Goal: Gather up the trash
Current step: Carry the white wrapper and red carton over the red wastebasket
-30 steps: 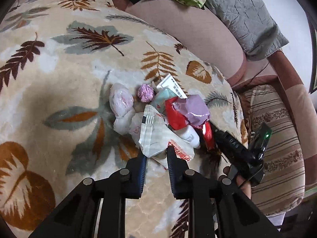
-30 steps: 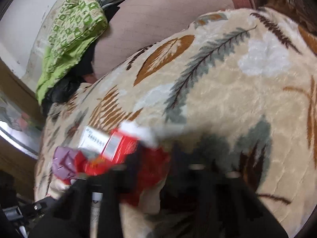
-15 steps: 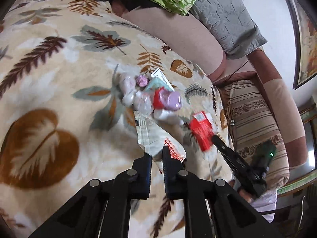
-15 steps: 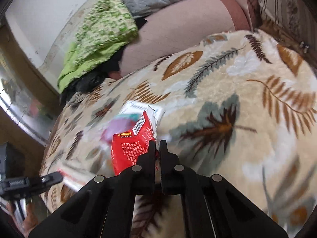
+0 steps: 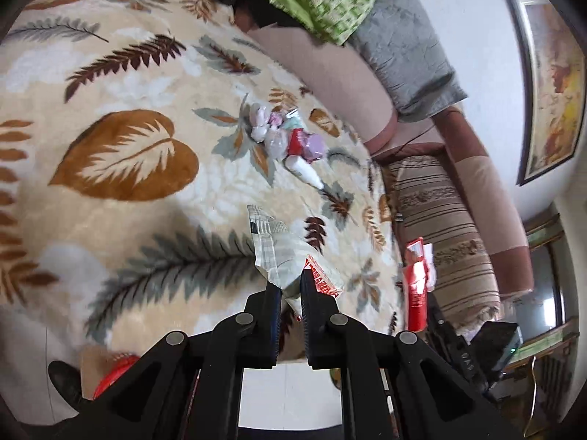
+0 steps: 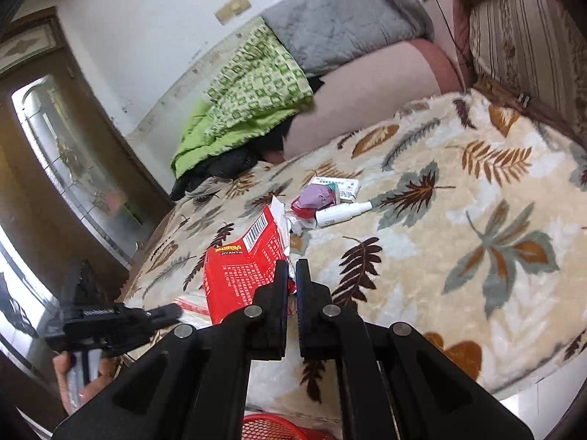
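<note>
My left gripper (image 5: pixel 291 282) is shut on a crumpled white and grey wrapper (image 5: pixel 279 249) with red print, held above the leaf-patterned blanket (image 5: pixel 121 190). My right gripper (image 6: pixel 292 267) is shut on a red packet (image 6: pixel 244 264) with a barcode; the packet also shows in the left wrist view (image 5: pixel 416 278). The rest of the trash pile (image 5: pixel 290 139) lies on the blanket: pink and purple wads, a red wrapper and a white tube (image 6: pixel 343 214), with a white box (image 6: pixel 335 185) behind.
A red basket (image 6: pixel 271 429) sits below the bed edge, also low in the left wrist view (image 5: pixel 113 377). A green quilt (image 6: pixel 249 95), grey blanket (image 6: pixel 341 29) and pink bolster (image 6: pixel 367 88) lie at the back. A striped sofa (image 5: pixel 444 220) stands beside the bed.
Both grippers have lifted and pulled back from the pile toward the bed edge, each carrying its piece. The pile now lies farther away and the red basket has come into view.
</note>
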Action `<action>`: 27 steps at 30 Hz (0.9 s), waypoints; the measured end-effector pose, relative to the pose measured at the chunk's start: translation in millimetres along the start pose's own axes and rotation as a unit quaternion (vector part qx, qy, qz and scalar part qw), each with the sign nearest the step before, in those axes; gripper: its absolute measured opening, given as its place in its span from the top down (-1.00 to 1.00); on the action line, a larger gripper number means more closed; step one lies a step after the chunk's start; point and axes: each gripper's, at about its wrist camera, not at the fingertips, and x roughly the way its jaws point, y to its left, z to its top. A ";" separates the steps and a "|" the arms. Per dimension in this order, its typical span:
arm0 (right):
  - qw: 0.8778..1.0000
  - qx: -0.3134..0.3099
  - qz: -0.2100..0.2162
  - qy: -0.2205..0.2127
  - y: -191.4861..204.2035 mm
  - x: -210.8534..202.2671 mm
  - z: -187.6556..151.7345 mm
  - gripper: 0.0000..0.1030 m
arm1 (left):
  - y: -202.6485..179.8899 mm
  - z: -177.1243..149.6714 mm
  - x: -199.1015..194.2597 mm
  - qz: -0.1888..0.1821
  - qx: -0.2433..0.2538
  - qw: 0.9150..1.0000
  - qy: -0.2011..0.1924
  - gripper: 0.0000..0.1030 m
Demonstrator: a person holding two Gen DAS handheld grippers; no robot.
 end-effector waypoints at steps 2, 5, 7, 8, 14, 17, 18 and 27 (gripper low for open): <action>1.000 0.006 0.009 -0.005 1.5 -8.1 -6.0 0.92 | -2.2 -9.3 -12.5 -0.008 0.004 1.000 -0.008 0.84; 1.000 0.009 0.009 -0.012 3.1 -17.5 -13.6 0.92 | -6.0 -24.7 -29.4 -0.014 0.015 1.000 -0.020 0.84; 1.000 0.009 0.009 -0.015 4.4 -24.6 -18.2 0.92 | -8.6 -33.9 -37.5 -0.014 0.023 0.999 -0.020 0.84; 1.000 0.007 0.006 -0.019 5.2 -29.1 -21.2 0.92 | -9.3 -37.3 -39.7 -0.016 0.026 0.999 -0.018 0.84; 1.000 0.011 -0.004 -0.022 6.8 -50.3 -45.0 0.92 | -21.3 -60.3 -56.8 -0.015 0.058 0.998 -0.018 0.84; 1.000 0.009 -0.003 -0.021 9.7 -58.1 -54.5 0.92 | -26.5 -70.2 -66.6 -0.011 0.073 0.997 -0.024 0.84; 1.000 0.008 -0.002 -0.021 11.2 -60.8 -57.4 0.92 | -28.3 -73.3 -69.6 -0.010 0.079 0.997 -0.026 0.84; 0.999 -0.017 -0.004 -0.034 31.4 -86.0 -73.8 0.92 | -36.4 -96.4 -92.2 -0.008 0.107 0.994 -0.038 0.84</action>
